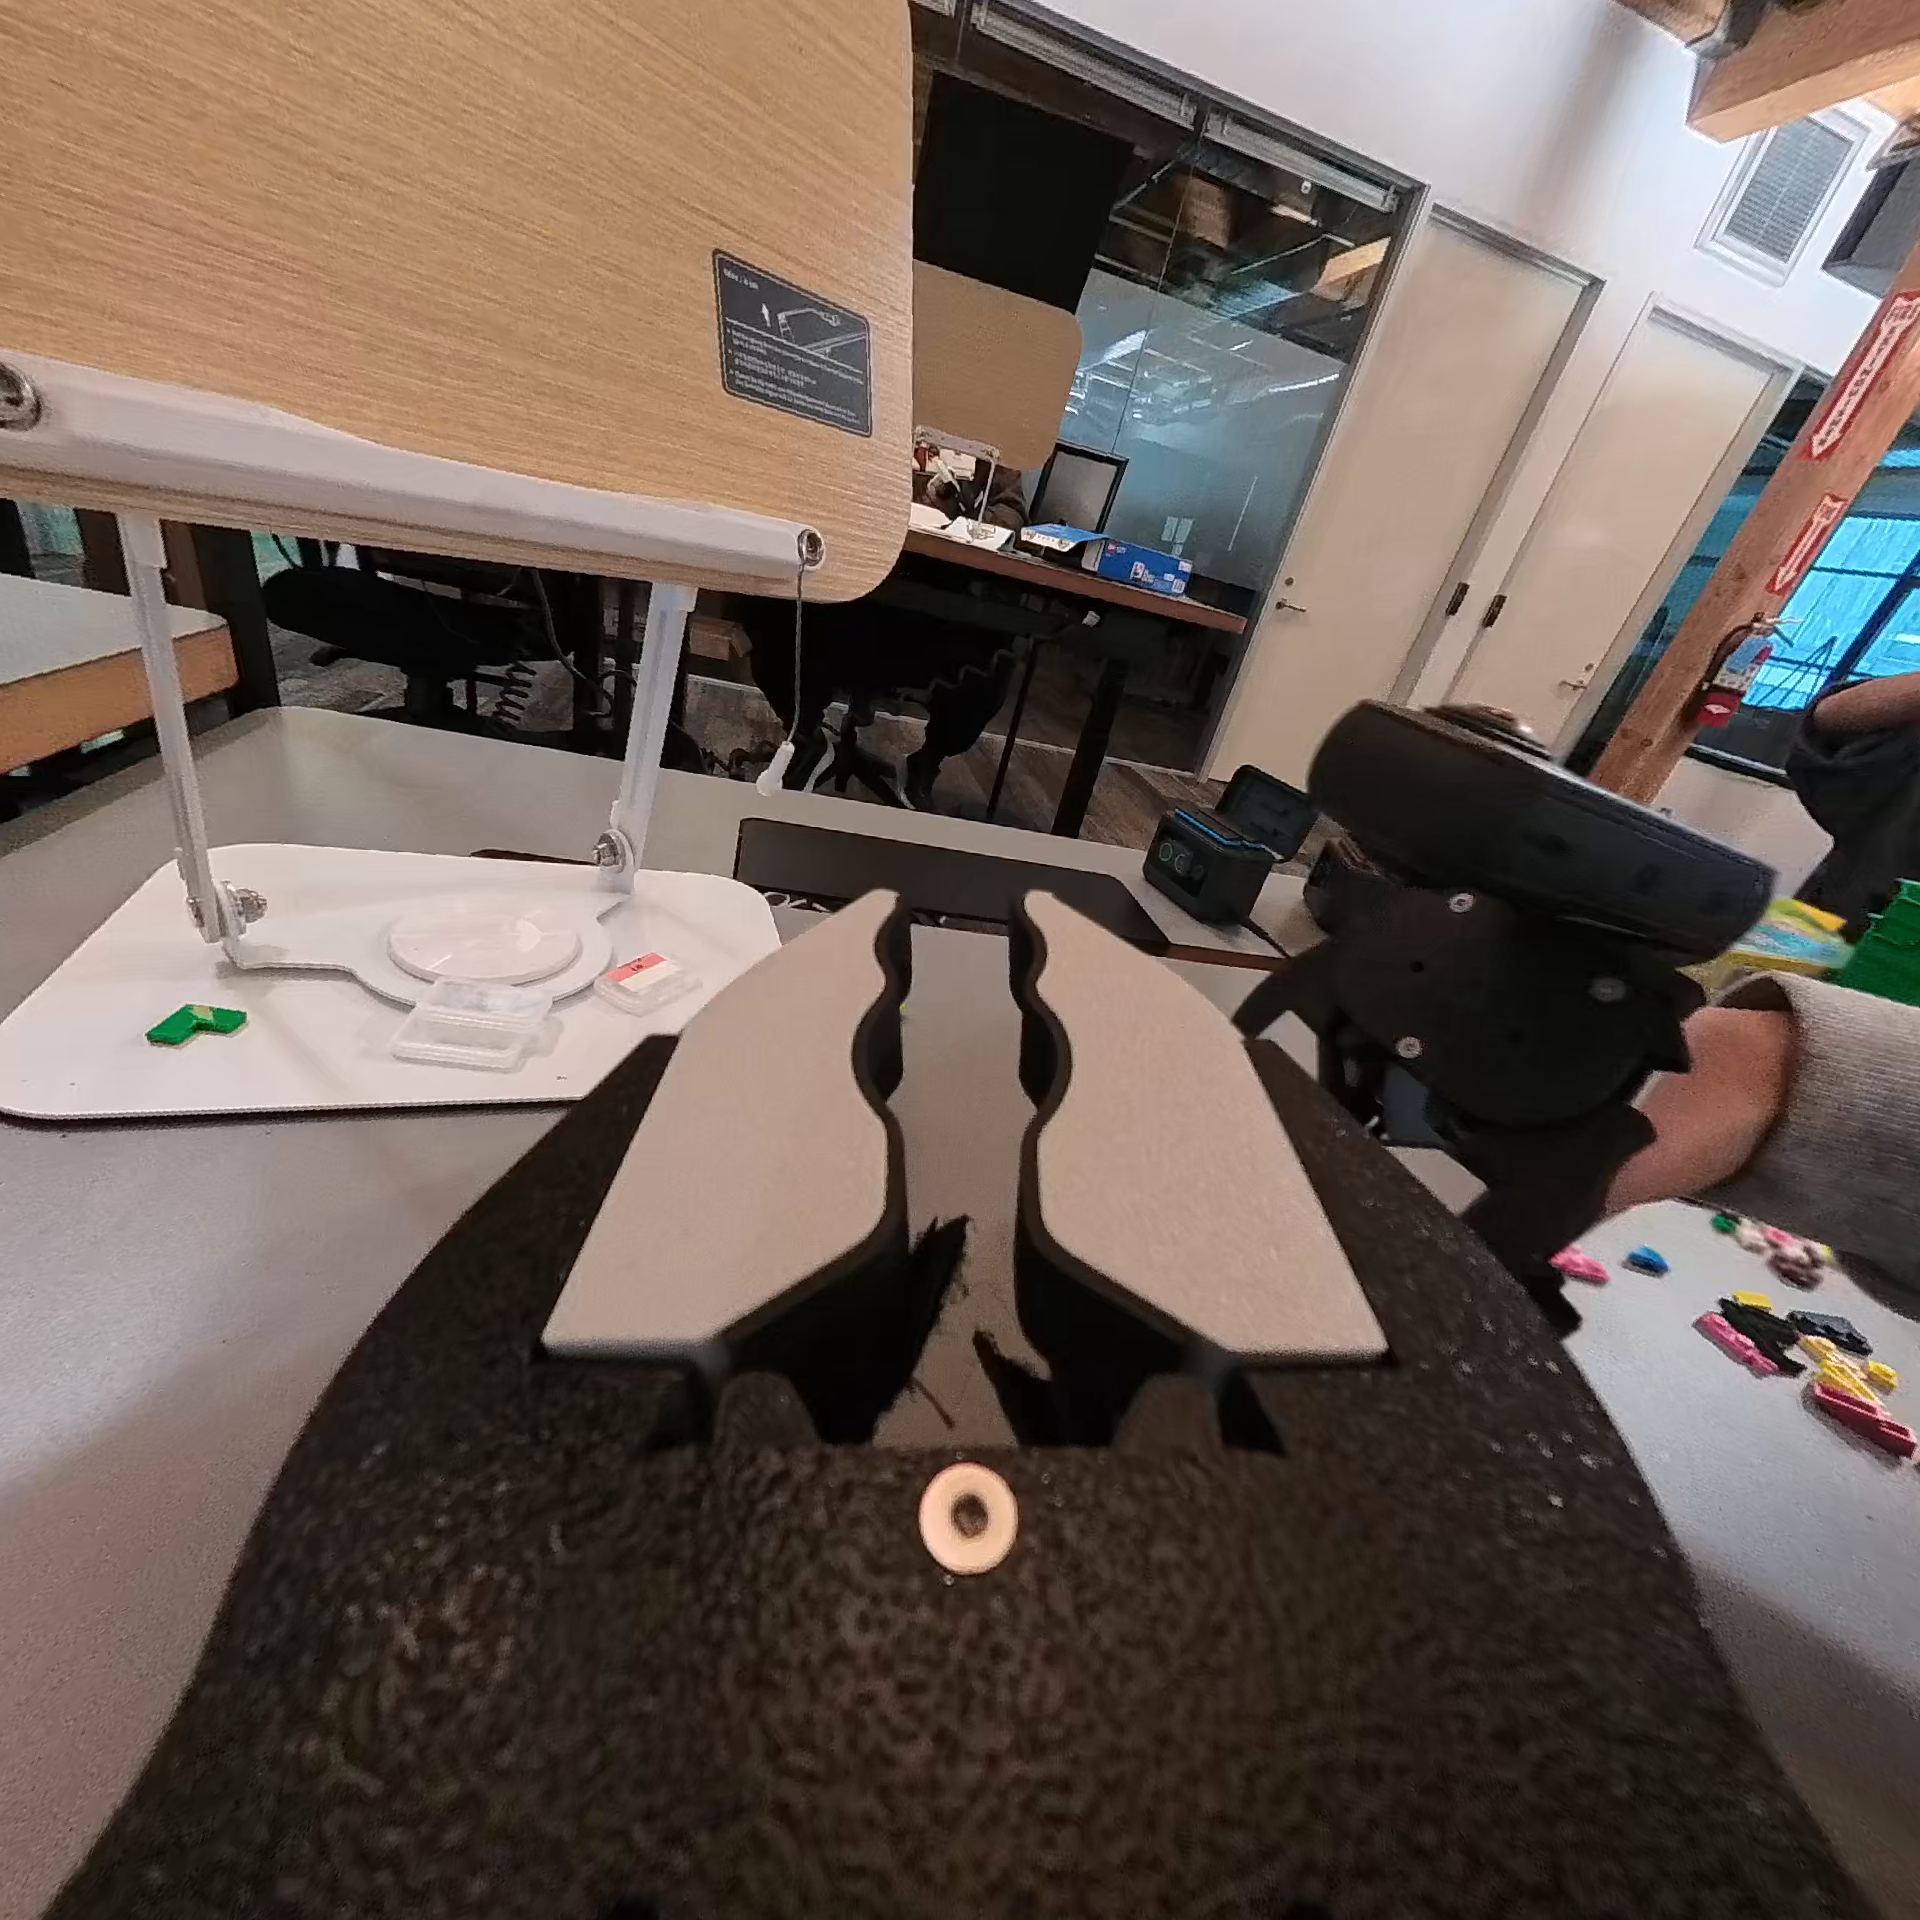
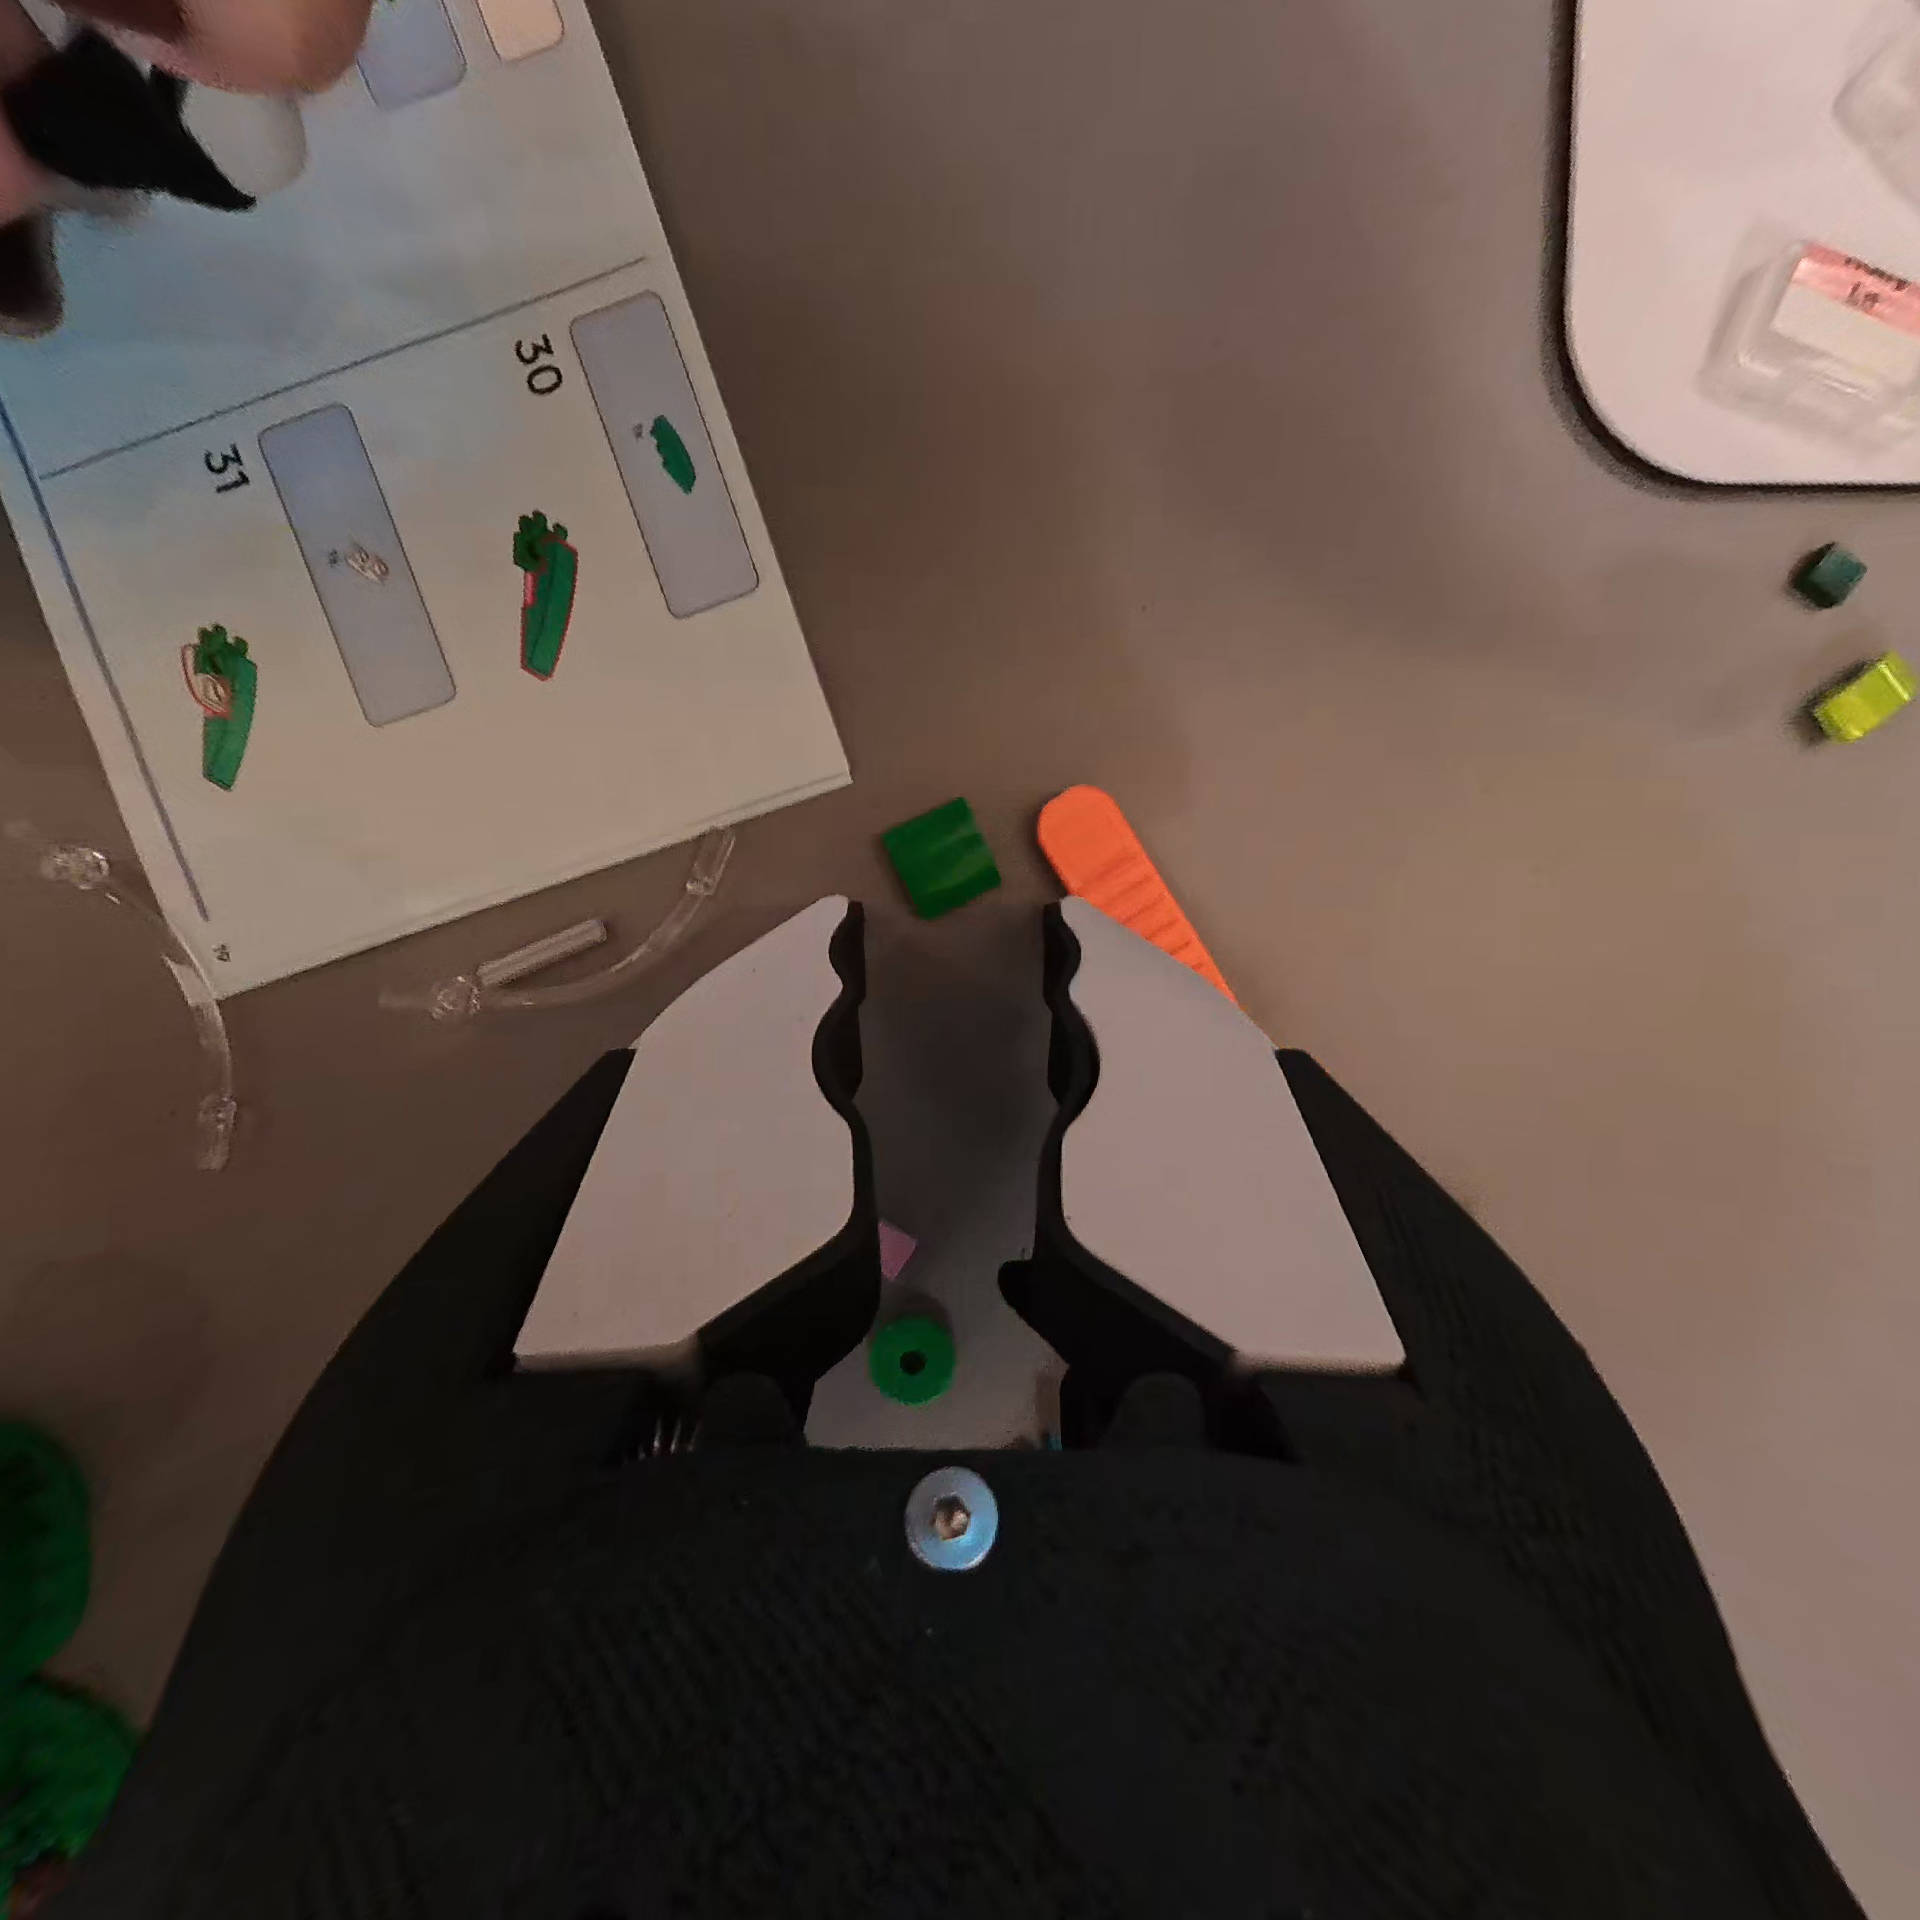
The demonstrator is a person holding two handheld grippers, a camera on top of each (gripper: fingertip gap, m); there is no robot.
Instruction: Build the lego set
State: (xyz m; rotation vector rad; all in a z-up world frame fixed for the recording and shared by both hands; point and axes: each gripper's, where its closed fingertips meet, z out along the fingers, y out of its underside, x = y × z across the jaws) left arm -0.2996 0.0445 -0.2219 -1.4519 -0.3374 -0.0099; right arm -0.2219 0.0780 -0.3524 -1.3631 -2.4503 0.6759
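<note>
Here the right gripper [image 2: 951, 909] points straight down at the grey worktop [image 2: 1247, 416], its jaws parted with nothing between them. A small green tile [image 2: 940, 857] lies flat just beyond the tips, apart from both fingers, and an orange ridged tool [image 2: 1117, 873] lies just right of the tile, its lower part running under the right finger. Further back between the fingers, close to the gripper's body, sit a green round piece [image 2: 911, 1361] and a bit of pink. Left of the jaws lies an open instruction booklet [image 2: 436, 520], with clear curved parts [image 2: 582, 961] along its near edge; far to the right are a dark green piece [image 2: 1829, 574], a yellow-green piece [image 2: 1865, 698] and the corner of a white tray [image 2: 1621, 312]. The left gripper [image 1: 961, 914] is held up above the worktop — jaws slightly apart, empty. To its left stands a white stand [image 1: 416, 1039] carrying a wooden board [image 1: 416, 260]; to its right the other gripper appears in a person's hand [image 1: 1714, 1101], with loose coloured bricks [image 1: 1787, 1340] scattered below.
</note>
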